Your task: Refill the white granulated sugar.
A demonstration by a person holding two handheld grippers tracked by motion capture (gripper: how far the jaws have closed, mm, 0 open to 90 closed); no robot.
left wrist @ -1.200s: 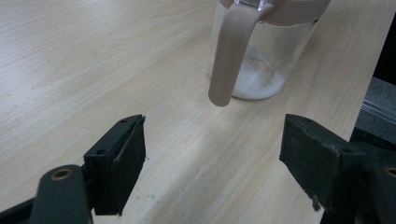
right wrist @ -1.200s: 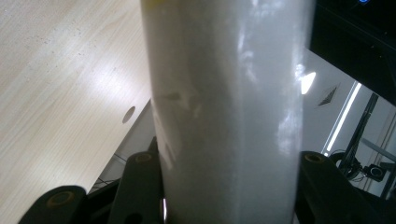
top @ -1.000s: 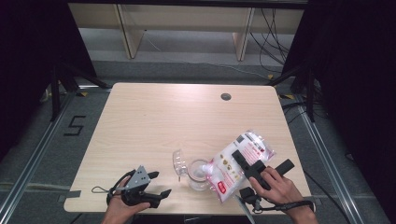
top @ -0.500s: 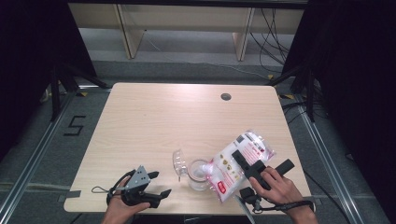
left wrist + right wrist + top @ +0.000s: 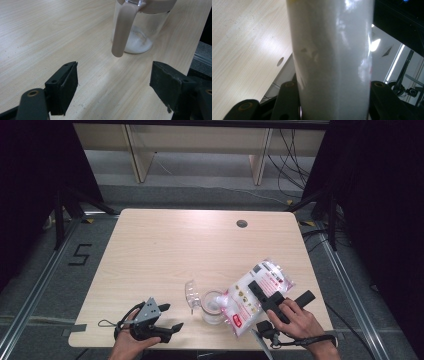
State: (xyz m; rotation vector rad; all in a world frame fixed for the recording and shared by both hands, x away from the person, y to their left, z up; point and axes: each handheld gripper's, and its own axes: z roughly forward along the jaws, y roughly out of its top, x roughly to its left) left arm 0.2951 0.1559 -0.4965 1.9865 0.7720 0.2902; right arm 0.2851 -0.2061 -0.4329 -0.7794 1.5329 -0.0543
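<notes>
Right tongs at table's 5 o'clock, pinching white plastic bag with red print, bag tilted, lower end over mouth of glass jar. Jar near front edge, white powder in bottom, clear lid flipped open at its 10 o'clock. Left tongs at 7 o'clock, spread, nothing between, resting on table, pointing at jar.
</notes>
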